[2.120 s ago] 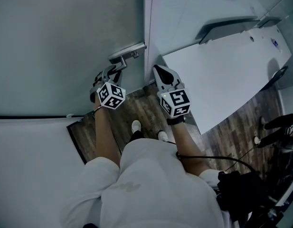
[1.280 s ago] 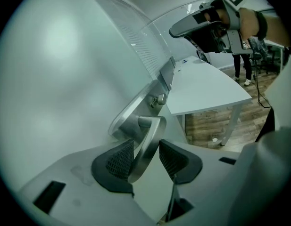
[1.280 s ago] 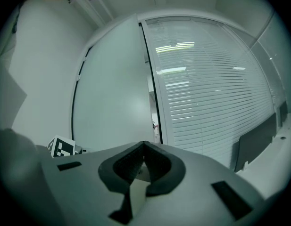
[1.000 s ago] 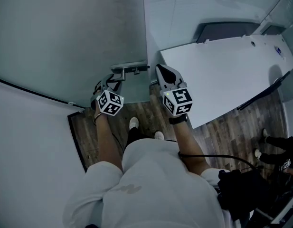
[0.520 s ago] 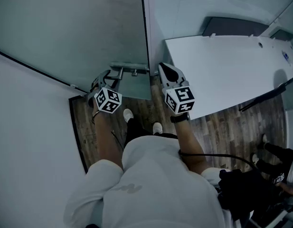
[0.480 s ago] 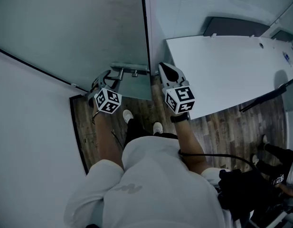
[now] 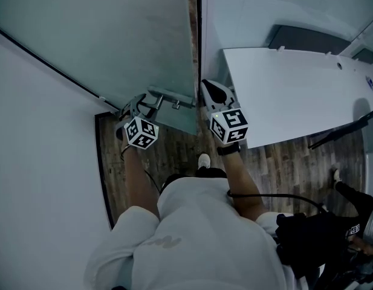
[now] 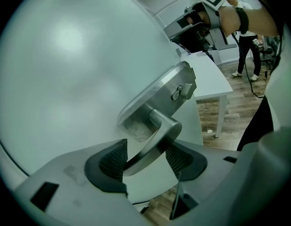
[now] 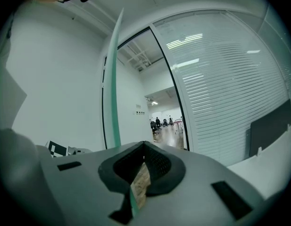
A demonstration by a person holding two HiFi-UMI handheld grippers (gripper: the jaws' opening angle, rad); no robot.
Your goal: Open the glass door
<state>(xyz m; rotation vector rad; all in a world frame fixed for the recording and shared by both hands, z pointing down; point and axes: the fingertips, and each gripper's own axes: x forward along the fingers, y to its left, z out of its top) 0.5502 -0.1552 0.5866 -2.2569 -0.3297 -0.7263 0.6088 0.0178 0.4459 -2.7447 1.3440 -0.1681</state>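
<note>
Frosted glass door (image 7: 113,41); bent brushed-metal lever handle (image 8: 157,135).

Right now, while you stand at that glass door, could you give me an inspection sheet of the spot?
Surface: dark wood-plank floor.
Job's things: frosted glass door, standing ajar; metal lever handle on its plate.
Clutter: black equipment at the person's right.
Grippers: left gripper, jaws opening with the lever handle between them; right gripper, jaws together, nothing held.
Cables: black cable running from the right wrist towards the black equipment.
Surroundings: white table right of the door; slatted blinds beyond it; white wall on the left.
</note>
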